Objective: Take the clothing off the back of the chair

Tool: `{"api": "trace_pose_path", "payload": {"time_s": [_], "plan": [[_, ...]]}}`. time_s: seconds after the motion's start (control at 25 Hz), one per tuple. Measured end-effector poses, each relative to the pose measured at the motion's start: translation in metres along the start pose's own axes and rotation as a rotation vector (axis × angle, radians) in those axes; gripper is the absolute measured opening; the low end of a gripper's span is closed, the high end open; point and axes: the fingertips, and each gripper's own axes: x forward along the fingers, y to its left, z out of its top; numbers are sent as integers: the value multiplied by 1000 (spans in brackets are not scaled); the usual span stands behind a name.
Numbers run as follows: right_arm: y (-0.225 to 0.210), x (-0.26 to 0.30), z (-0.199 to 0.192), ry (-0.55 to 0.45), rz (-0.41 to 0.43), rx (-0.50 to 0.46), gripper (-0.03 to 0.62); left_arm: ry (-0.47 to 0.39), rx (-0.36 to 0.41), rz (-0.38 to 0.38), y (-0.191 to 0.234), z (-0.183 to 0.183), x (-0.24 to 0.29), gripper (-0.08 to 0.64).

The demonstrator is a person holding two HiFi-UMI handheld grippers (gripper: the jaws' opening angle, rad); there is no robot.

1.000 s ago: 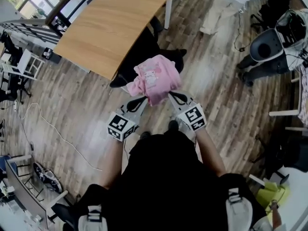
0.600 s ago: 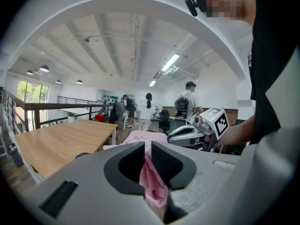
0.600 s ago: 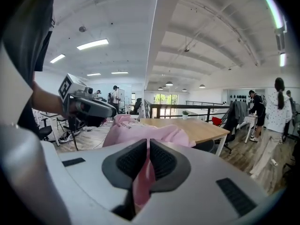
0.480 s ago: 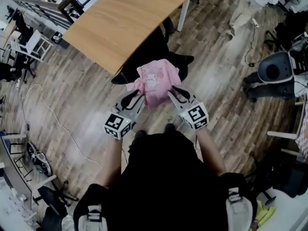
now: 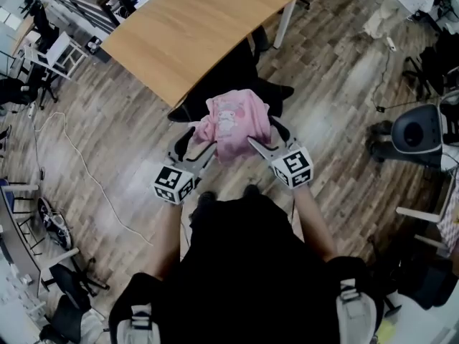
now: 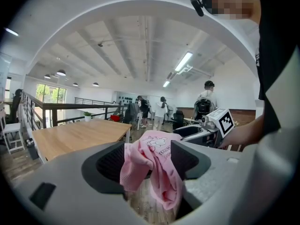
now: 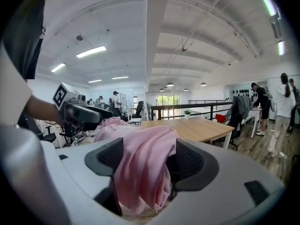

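Note:
A bunched pink garment [image 5: 234,122] with a cartoon print hangs between my two grippers, in front of a black chair [image 5: 240,74] tucked under the wooden table [image 5: 186,27]. My left gripper [image 5: 193,144] is at its left side and its jaws are opening; pink cloth [image 6: 152,165] droops loosely between the pads without being pinched. My right gripper [image 5: 267,136] is at the garment's right side, jaws also opening, with a fold of the cloth [image 7: 140,168] lying slack in the gap. Whether the garment rests on the chair back is hidden.
A white cable [image 5: 79,170] snakes over the wooden floor at left. Office chairs [image 5: 50,56] stand at far left, and a grey round machine [image 5: 419,131] at right. Several people [image 6: 161,111] stand far off in the room.
Both grippers were shut on the pink garment; their jaws have now spread wide and the cloth lies loose between them. The hands shifted slightly.

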Motion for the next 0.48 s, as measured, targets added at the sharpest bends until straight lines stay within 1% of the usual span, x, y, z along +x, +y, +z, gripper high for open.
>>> {"api": "trace_pose_path", "payload": {"time_s": [0.12,0.2,0.28,0.48], "plan": [[-3,1,-6,6,16,31,342,-2,-11,38,8,-1,1,305],[-3,3,-11,17,29,73,342,14,-27,30,10,-6,4,308],[-3,6,-14,17,39,95,338,40,-34,14,10,-14,6,308],[1,8,-15,22,56,72,324,73,-34,-16,-3,-25,9,310]]}}
